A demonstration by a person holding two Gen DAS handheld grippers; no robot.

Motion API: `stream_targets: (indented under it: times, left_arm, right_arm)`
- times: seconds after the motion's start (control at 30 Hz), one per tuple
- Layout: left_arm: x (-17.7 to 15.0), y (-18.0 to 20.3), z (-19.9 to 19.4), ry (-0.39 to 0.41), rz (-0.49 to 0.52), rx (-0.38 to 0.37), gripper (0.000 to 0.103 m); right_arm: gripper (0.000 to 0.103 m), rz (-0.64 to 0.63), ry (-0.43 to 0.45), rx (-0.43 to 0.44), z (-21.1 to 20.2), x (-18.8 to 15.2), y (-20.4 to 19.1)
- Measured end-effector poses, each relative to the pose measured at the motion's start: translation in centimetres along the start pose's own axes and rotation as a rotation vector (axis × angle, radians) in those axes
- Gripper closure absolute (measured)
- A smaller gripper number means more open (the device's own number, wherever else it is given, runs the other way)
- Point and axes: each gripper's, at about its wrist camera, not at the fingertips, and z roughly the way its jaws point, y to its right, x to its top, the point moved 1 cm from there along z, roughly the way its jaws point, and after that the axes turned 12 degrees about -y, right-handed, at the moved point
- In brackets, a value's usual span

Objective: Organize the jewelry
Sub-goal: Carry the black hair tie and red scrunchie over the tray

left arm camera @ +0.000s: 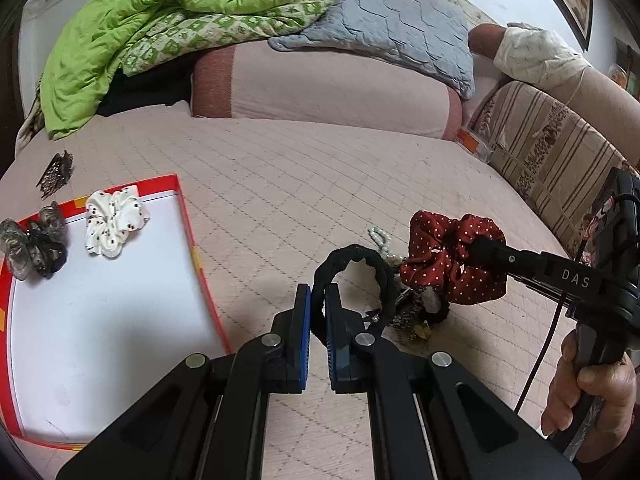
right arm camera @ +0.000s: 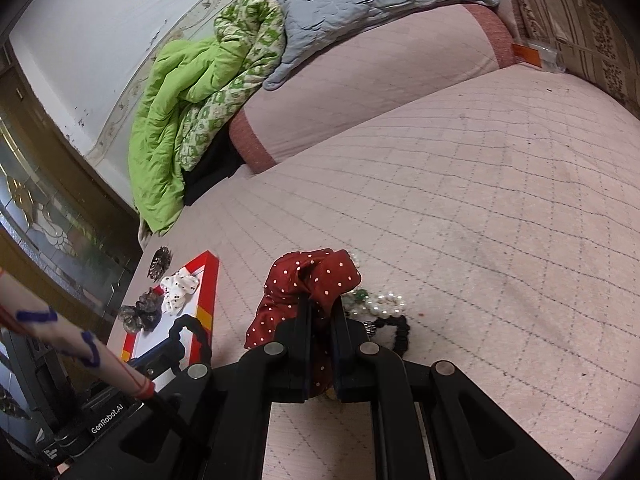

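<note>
My left gripper (left arm camera: 318, 300) is shut on a black braided hair tie (left arm camera: 354, 268), which loops up above its blue pads over the bed. To its right, my right gripper (left arm camera: 478, 250) is shut on a red polka-dot scrunchie (left arm camera: 436, 256); in the right wrist view that gripper (right arm camera: 322, 312) pinches the same scrunchie (right arm camera: 308, 284), lifted off the cover. Below lies a small pile: pearl beads (right arm camera: 386, 304), a green piece (right arm camera: 360, 295) and another black hair tie (right arm camera: 400, 334). A red-rimmed white tray (left arm camera: 196, 256) at left holds a white dotted scrunchie (left arm camera: 114, 220) and a dark sheer scrunchie (left arm camera: 34, 246).
A dark hair claw (left arm camera: 56, 174) lies on the bed beyond the tray. A green quilt (left arm camera: 160, 28), a grey pillow (left arm camera: 392, 28) and a pink bolster (left arm camera: 328, 88) fill the back. A striped cushion (left arm camera: 548, 152) lines the right. A hand (left arm camera: 588, 392) grips the right tool.
</note>
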Motion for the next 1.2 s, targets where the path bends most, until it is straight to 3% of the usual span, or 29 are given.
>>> stream_targets:
  times: [1.2]
  left_arm:
    - [-1.2, -11.5, -3.3, 0.06, -0.207, 0.069, 0.096]
  right_arm:
    - [0.094, -0.173, -0.056, 0.103, 6.5, -0.6, -10.3]
